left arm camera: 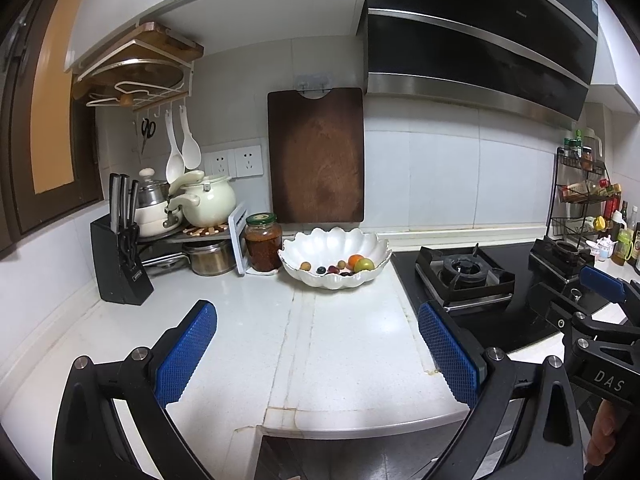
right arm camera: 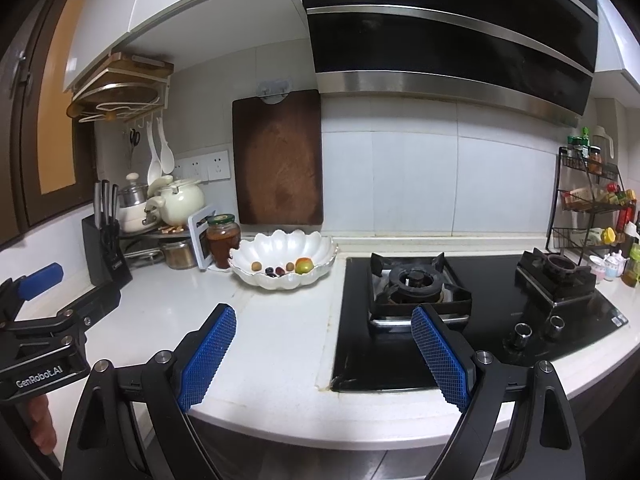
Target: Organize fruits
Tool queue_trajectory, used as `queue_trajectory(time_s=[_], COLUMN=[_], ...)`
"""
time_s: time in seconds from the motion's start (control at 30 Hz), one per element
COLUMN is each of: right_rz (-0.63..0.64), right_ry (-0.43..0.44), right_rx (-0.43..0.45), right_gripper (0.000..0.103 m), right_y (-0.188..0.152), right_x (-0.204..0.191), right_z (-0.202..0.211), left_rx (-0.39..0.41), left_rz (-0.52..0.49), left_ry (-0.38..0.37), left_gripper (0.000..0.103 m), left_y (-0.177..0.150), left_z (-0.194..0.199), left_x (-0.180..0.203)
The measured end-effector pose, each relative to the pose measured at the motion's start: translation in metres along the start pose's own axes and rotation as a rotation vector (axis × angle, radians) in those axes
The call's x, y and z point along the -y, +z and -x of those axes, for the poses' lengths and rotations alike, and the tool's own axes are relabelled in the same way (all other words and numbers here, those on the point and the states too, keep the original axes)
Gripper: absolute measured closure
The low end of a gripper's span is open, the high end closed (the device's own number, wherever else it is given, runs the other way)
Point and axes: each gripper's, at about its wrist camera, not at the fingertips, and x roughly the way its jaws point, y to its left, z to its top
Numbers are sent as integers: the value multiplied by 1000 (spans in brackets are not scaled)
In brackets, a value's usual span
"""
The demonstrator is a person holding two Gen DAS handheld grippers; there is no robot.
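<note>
We hold both tongs back from the worktop (left arm camera: 248, 344), near its front edge, and both stand wide with nothing between the blue pads: the left tongs (left arm camera: 316, 354) point toward the bowl, the right tongs (right arm camera: 324, 354) toward the seam between worktop and hob (right arm camera: 472, 304). The fruits all lie in the white scalloped bowl (left arm camera: 336, 246), which sits at the back of the worktop just beside the jar (left arm camera: 263, 247) and below the hanging board (left arm camera: 316, 156). Inside we make out an orange fruit (left arm camera: 355, 259) touching a green one (left arm camera: 364, 265), a pale small one (left arm camera: 305, 266) off to the left, a dark blue berry (left arm camera: 321, 270) and a few dark reddish ones (left arm camera: 333, 269) between them. We see no loose fruit on the worktop. That fits two stages alike: fruits gathered in the bowl as the task wants, or fruits waiting there to be sorted elsewhere; we cannot tell which. Any reach into the bowl would call for care, we judge: the small fruits lie close together in the bowl's hollow, look likely to roll, and the fluted rim stands in the way of a low approach.
</note>
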Motion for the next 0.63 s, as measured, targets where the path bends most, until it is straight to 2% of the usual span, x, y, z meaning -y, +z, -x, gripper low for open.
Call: queue_trajectory(time_s=[0.63], right_rz=[-3], right_ry=[5], right_rx=[4], right_gripper=[12], right_y=[0], right_x=[4], right_z=[6], left_rx=[9], left_rz=[2], left_ry=[7], left_gripper=[0], left_y=[-1], left_z=[10], left_x=[1])
